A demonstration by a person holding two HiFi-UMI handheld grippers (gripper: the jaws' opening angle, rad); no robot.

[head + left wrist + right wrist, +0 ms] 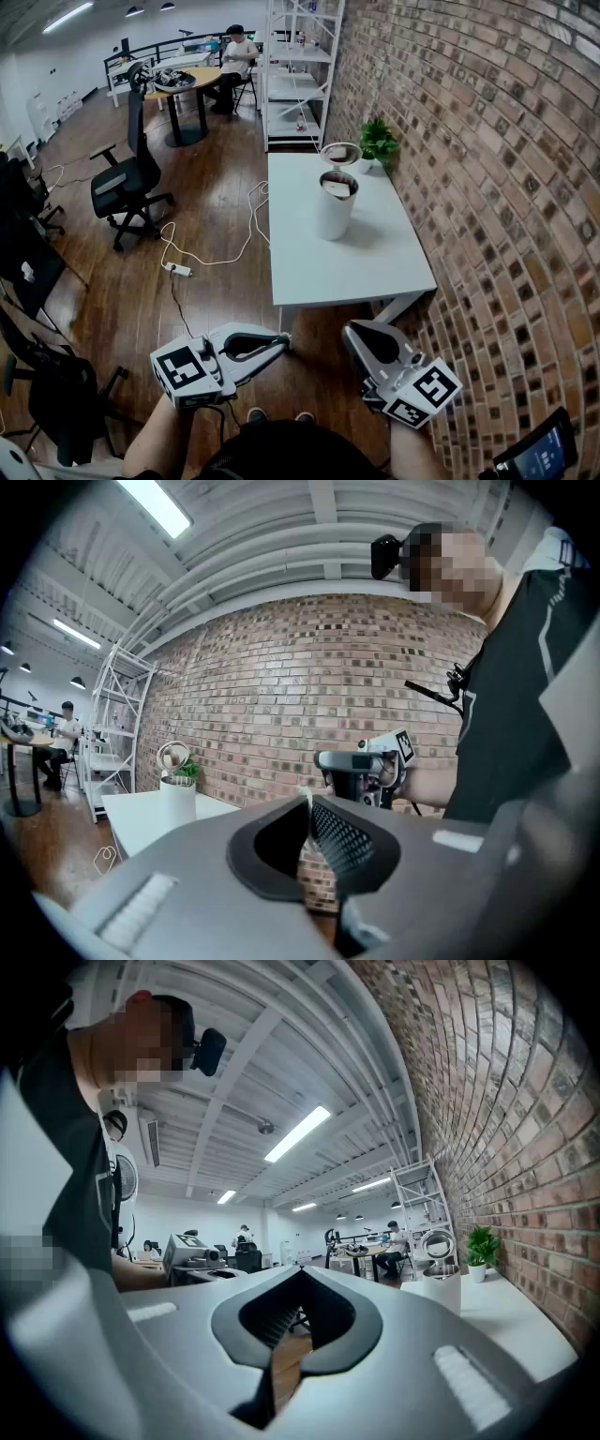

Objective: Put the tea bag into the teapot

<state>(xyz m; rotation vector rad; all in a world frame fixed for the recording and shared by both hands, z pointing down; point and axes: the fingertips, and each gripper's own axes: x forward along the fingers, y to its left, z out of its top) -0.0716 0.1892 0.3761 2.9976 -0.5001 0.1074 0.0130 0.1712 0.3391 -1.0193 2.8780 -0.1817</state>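
Note:
A tall white teapot [335, 206] stands on the white table [375, 267], its hinged lid [340, 153] tipped up and open. A white and reddish piece, apparently the tea bag [337, 187], lies in its mouth. Both grippers hang low near my body, short of the table's near edge. My left gripper [286, 342] is shut with nothing visible between its jaws; in its own view the left gripper [307, 803] points past the teapot [176, 799]. My right gripper [349, 330] is shut and empty too; the teapot [441, 1283] shows to the right of the right gripper [300, 1271].
A small potted plant [378, 142] sits behind the teapot by the brick wall [487, 169]. Left of the table lie a white cable [202, 253] and a black office chair [127, 183]. A white shelf [300, 75] stands beyond, with a seated person [239, 56] farther back.

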